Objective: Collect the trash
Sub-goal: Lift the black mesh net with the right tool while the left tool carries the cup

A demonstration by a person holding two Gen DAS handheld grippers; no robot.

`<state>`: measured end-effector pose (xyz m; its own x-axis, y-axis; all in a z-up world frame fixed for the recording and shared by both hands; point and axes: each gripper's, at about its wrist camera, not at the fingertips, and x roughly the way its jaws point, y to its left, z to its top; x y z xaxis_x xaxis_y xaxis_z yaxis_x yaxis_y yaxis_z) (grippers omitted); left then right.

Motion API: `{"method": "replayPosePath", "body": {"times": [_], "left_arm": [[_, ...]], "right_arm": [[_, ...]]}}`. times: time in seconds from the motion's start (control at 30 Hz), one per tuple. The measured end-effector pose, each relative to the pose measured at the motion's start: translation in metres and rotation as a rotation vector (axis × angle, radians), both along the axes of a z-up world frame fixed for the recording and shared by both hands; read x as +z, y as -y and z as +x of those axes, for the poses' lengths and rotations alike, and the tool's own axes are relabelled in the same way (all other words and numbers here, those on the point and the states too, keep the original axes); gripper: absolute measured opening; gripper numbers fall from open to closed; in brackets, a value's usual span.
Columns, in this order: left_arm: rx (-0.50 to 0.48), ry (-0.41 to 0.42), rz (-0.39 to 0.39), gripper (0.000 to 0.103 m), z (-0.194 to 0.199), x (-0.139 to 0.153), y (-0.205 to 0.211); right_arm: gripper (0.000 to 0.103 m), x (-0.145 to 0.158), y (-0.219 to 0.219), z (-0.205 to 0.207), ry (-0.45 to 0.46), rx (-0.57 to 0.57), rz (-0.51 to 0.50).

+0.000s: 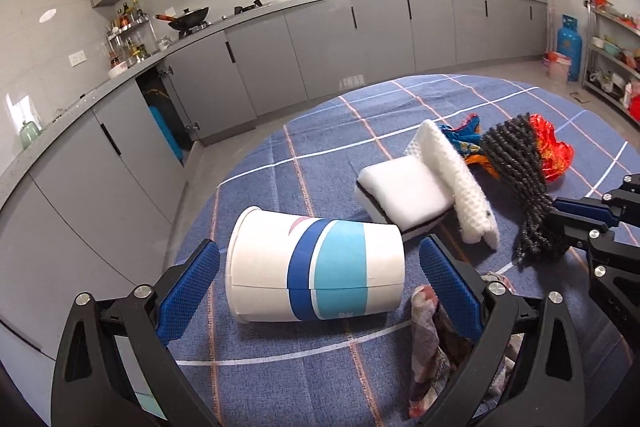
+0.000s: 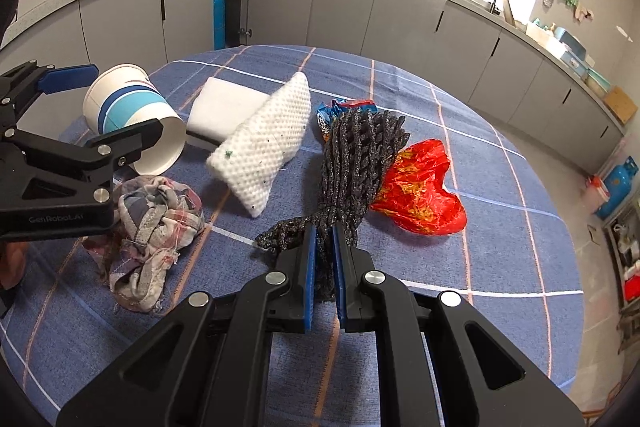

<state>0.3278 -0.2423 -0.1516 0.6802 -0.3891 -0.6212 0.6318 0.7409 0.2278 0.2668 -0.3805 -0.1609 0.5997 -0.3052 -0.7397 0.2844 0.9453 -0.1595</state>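
Cup (image 1: 316, 267) on its side on table (image 1: 280, 379), between spread left gripper (image 1: 320, 283) pads; light, crushable, grip mid-wall gently. Right gripper (image 2: 324, 267) pinches soft black mesh (image 2: 356, 163), probably foam.

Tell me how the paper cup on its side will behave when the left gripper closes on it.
The cup lies on its side, so a nudge would likely roll it. Its thin paper wall probably dents under a hard squeeze. It looks empty, so likely light. The left gripper brackets it, pads not touching.

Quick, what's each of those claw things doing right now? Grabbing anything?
Left gripper: open, its pads on either side of the tipped paper cup, not pressing it.
Right gripper: shut on the dark foam netting.
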Motion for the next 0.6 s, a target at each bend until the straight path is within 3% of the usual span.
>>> {"method": "replayPosePath", "body": {"times": [0.37,0.6], "left_arm": [[0.022,0.014,-0.012,0.086,-0.013,0.008,-0.013],[0.104,0.109,-0.025,0.086,-0.035,0.033,-0.041]], "right_arm": [[0.010,0.011,-0.006,-0.014,0.032,0.011,-0.005],[0.010,0.031,-0.024,-0.028,0.084,0.045,-0.031]]}}
